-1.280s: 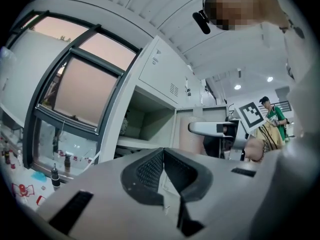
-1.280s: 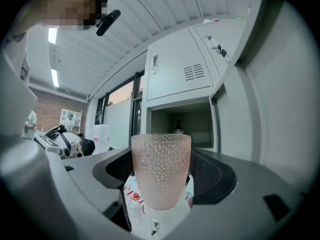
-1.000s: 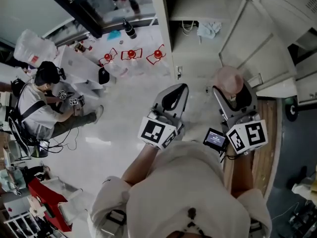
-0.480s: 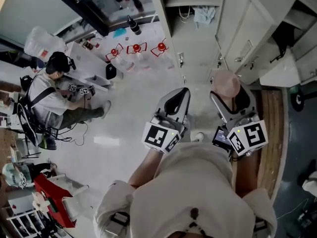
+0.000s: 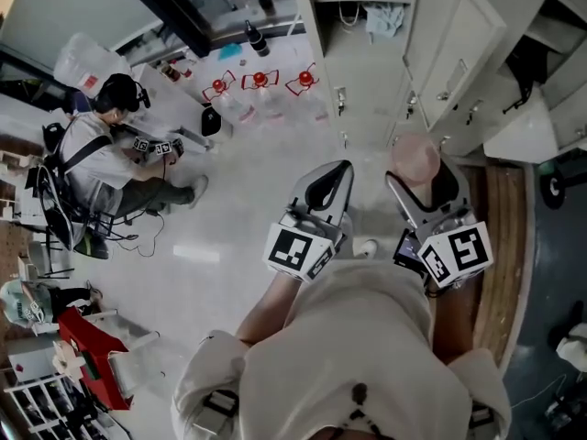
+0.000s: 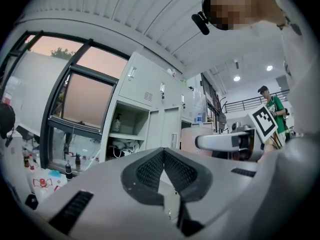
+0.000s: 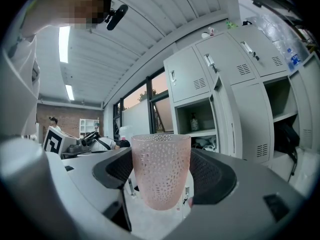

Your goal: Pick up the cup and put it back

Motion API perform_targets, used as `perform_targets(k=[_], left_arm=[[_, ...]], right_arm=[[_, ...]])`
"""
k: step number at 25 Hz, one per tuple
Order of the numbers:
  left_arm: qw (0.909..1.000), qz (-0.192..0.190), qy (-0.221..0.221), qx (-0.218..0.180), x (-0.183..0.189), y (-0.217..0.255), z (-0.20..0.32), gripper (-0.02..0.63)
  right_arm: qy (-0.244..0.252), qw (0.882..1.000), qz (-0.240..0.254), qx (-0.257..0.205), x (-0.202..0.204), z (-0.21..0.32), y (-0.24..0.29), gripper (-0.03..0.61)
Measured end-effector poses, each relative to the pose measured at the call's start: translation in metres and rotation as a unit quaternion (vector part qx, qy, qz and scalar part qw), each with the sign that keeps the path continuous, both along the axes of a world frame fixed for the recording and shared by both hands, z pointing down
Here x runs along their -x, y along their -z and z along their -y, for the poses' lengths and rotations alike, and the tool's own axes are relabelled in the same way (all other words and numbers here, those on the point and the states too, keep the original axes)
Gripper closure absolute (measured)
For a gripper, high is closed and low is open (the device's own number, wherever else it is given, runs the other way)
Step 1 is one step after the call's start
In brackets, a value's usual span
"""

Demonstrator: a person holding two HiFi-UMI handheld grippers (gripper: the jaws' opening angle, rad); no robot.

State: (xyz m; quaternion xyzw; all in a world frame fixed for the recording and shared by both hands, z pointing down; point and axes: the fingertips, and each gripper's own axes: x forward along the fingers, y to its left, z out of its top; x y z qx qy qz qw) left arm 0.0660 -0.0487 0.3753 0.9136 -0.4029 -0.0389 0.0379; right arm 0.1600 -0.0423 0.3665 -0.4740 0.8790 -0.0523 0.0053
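Observation:
A pink dimpled plastic cup (image 7: 160, 170) stands upright between the jaws of my right gripper (image 7: 161, 176), which is shut on it. From the head view the cup (image 5: 415, 159) shows as a pink disc at the tip of the right gripper (image 5: 417, 174), held in the air in front of grey lockers. My left gripper (image 5: 326, 180) hangs beside it on the left. Its jaws (image 6: 162, 170) meet at the tips with nothing between them.
Grey lockers (image 5: 456, 53) stand ahead and to the right, one with an open shelf (image 7: 201, 129) holding a bottle and cloths. A seated person (image 5: 105, 168) works at the left. Red-topped bottles (image 5: 260, 81) stand on the floor by a dark-framed window.
The view has shifted: the lockers and the seated person have slid across the head view. Both grippers keep their places, and the cup stays in the right one.

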Motion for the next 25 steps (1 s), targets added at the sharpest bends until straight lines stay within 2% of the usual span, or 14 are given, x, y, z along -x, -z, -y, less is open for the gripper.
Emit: perform_targets(k=[2,5,11,25], left_arm=[[1.0,-0.001,0.003,-0.008,0.001,0.005,-0.003,0.606],[0.9997,-0.025,0.0,-0.005,0.001,0.009,-0.006,0.606],[0.9999,-0.013,-0.001,0.0,-0.001,0.004,-0.004,0.605],[0.9997,-0.023,0.002,-0.001,0.006,0.001,0.017,0.605]], right_arm=[[0.001,1.0,-0.001,-0.003,0.0,-0.002,0.002,0.225],[0.003,1.0,-0.001,-0.004,0.0,-0.004,0.003,0.225],[0.006,1.0,0.003,-0.001,0.0,0.001,0.0,0.225],[0.011,1.0,-0.004,0.008,0.01,0.018,-0.011,0.225]])
